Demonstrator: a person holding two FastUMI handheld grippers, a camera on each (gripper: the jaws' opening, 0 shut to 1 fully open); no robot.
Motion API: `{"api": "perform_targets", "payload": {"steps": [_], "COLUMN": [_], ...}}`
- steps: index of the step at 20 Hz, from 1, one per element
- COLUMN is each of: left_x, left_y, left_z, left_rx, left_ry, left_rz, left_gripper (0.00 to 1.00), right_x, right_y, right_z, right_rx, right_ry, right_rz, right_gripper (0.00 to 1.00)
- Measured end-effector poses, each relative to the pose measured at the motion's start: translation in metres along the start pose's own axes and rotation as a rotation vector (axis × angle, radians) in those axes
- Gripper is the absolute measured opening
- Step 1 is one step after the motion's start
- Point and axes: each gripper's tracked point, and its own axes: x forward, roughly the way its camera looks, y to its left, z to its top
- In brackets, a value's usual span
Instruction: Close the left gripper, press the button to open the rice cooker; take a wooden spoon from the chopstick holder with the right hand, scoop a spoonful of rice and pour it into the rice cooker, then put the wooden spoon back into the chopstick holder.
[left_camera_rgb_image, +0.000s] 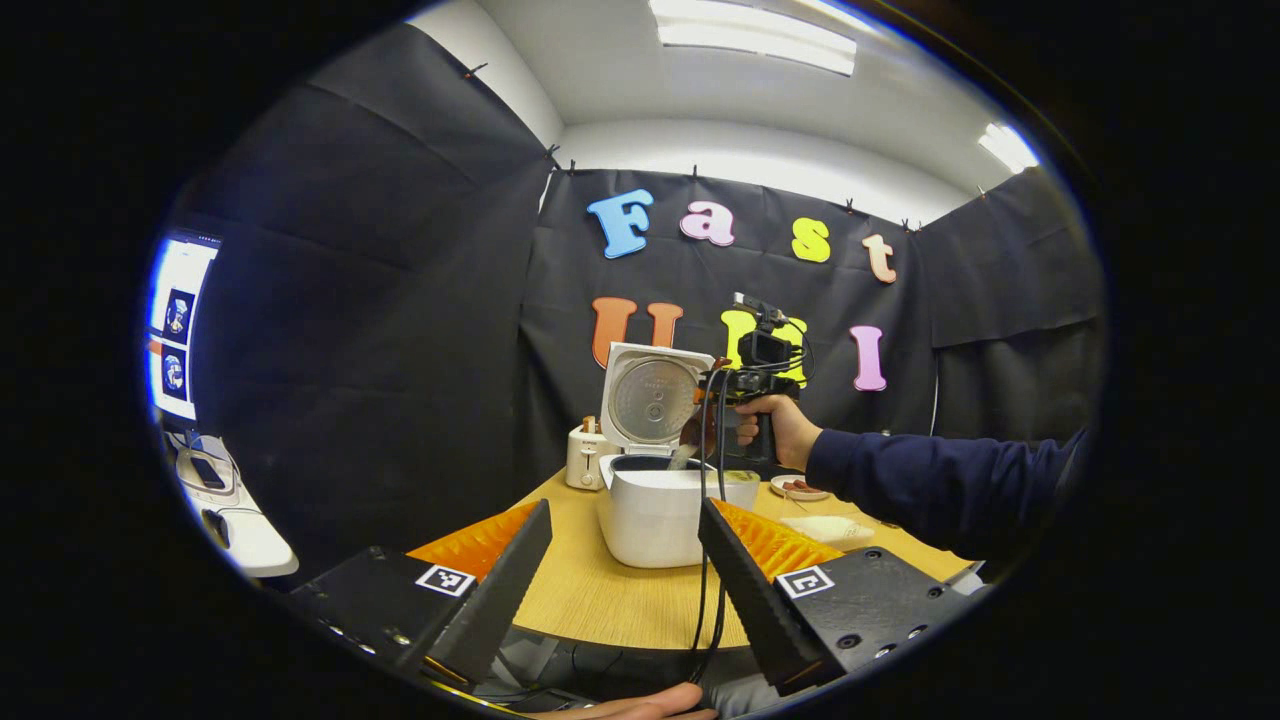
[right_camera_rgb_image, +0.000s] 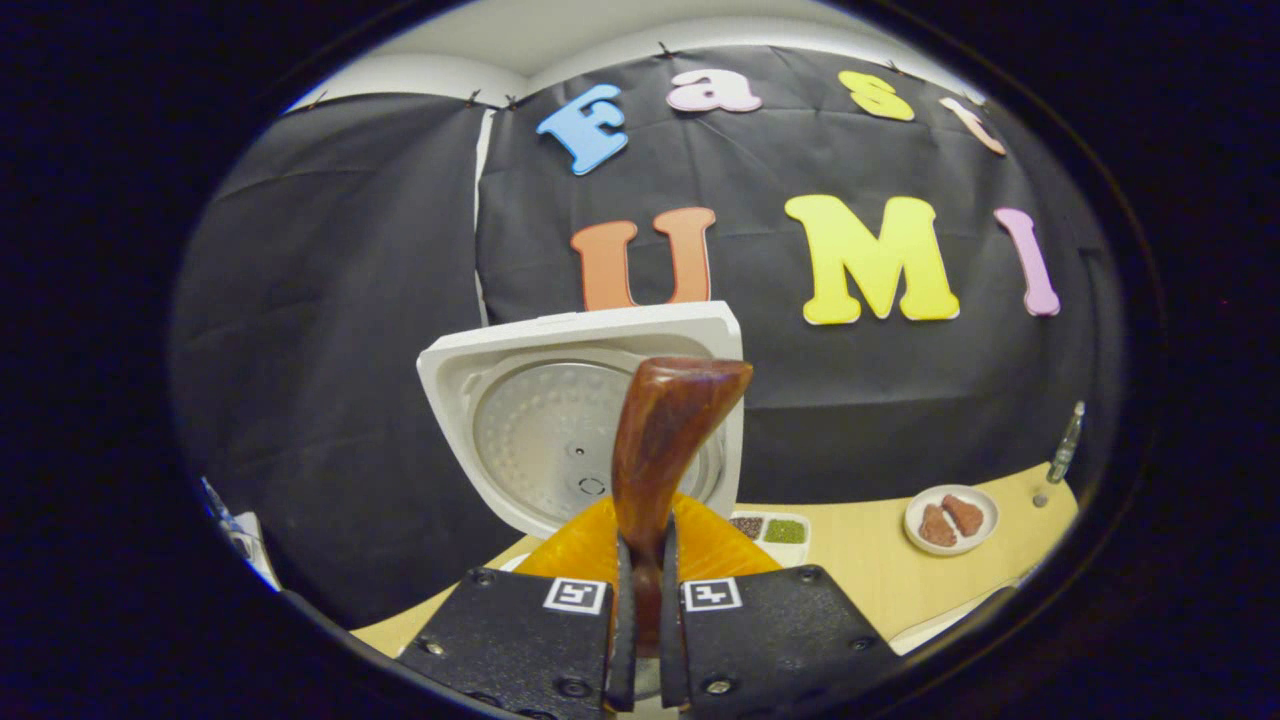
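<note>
A: Where is the wooden spoon (right_camera_rgb_image: 665, 440) now?

B: In the right hand-held gripper (right_camera_rgb_image: 641, 590). Its two fingers are drawn narrow on the handle, one on each side. In the right gripper view the spoon's long axis runs straight out along the fingers, rising up the picture in front of the raised lid (right_camera_rgb_image: 560, 400) of the rice cooker (left_camera_rgb_image: 660, 505).

A: And the cooker, relative to that hand-held gripper?

B: Ahead of it and lower, by my reading. In the left gripper view the hand (left_camera_rgb_image: 775, 430) holds the right hand-held gripper (left_camera_rgb_image: 725, 385) just above the cooker's open mouth, a little toward its right rim. Something pale hangs from it down toward the pot. It may be the spoon's bowl tipped over or rice falling; it is too small to tell which.

A: So which step is this?

B: I judge it the pour. The lid stands fully open and the spoon is over the pot. The return to the chopstick holder is not yet done, and I cannot pick that holder out with any certainty.

A: The left one?

B: The left hand-held gripper (left_camera_rgb_image: 625, 575) stands wide, with nothing between its fingers, well back from the cooker at the near edge of the worktop (left_camera_rgb_image: 600, 600). The right hand is plainly the nearer one.

A: Anything else on the worktop?

B: A small white toaster (left_camera_rgb_image: 583, 455) just left of the cooker, and a small plate (right_camera_rgb_image: 950, 520) with reddish pieces to the right.
</note>
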Motion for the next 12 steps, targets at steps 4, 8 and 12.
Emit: {"api": "perform_targets", "payload": {"steps": [4,8,12], "left_x": [-0.002,0.003,0.007], "left_y": [0.0,-0.003,-0.006], "left_z": [-0.005,-0.012,-0.015], "left_rx": [-0.011,-0.011,-0.003], "left_ry": [0.014,0.038,0.048], "left_rz": [0.005,0.01,0.012], "left_gripper": [0.94,0.94,0.94], "right_x": [-0.009,-0.016,-0.019], "right_y": [0.012,0.034,0.045], "right_z": [0.008,0.008,0.006], "right_rx": [-0.136,-0.311,-0.506], "right_ry": [-0.051,-0.096,-0.141], "right_rz": [0.014,0.005,-0.005], "right_gripper": [0.16,0.16,0.16]}}
